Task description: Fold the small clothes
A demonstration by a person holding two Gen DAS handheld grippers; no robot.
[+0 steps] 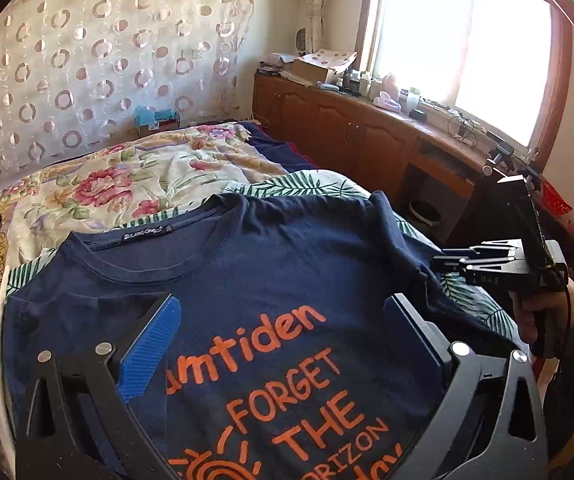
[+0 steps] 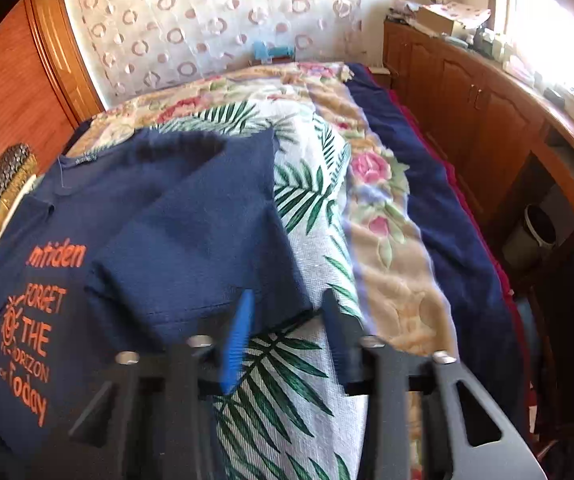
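A navy T-shirt [image 1: 287,256] with orange lettering lies face up on the bed, collar away from me. My left gripper [image 1: 283,320] hovers over its chest, jaws wide open with only the print showing between them. In the right wrist view the T-shirt [image 2: 191,232] has its right sleeve folded in over the body. My right gripper [image 2: 287,304] sits at that sleeve's lower corner, jaws partly apart, with the pads not pressing on the cloth. Seen from the left, the right gripper [image 1: 445,262], held in a hand [image 1: 535,320], is at the shirt's right edge.
Under the shirt lies a white cloth with green palm leaves [image 2: 287,380], on a floral quilt [image 1: 135,176]. A wooden cabinet [image 1: 351,128] with clutter runs along the right below a bright window. A round bin [image 2: 539,228] stands on the floor beside the bed.
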